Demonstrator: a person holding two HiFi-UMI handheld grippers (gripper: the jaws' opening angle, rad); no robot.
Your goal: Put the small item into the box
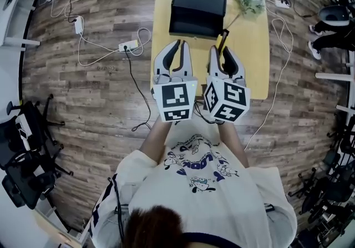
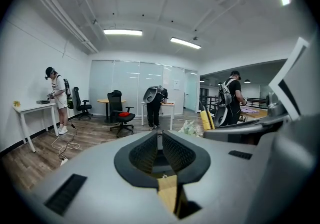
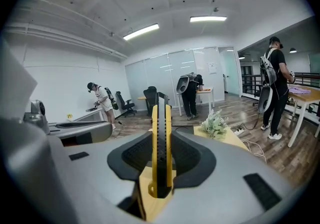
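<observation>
Yellow-and-black knife (image 3: 161, 118) stands clamped edge-on in the right claw (image 3: 161, 142), its pads pressing both flat sides. The knife's far end points toward the near right corner of the black box (image 1: 198, 9). Just to the left, the left claw (image 2: 160, 140) is clenched with nothing between its pads. Both claws hang over the near part of the pale wooden bench (image 1: 252, 58). The box sits at the bench's far edge, and a small plant (image 1: 249, 0) lies to its right.
</observation>
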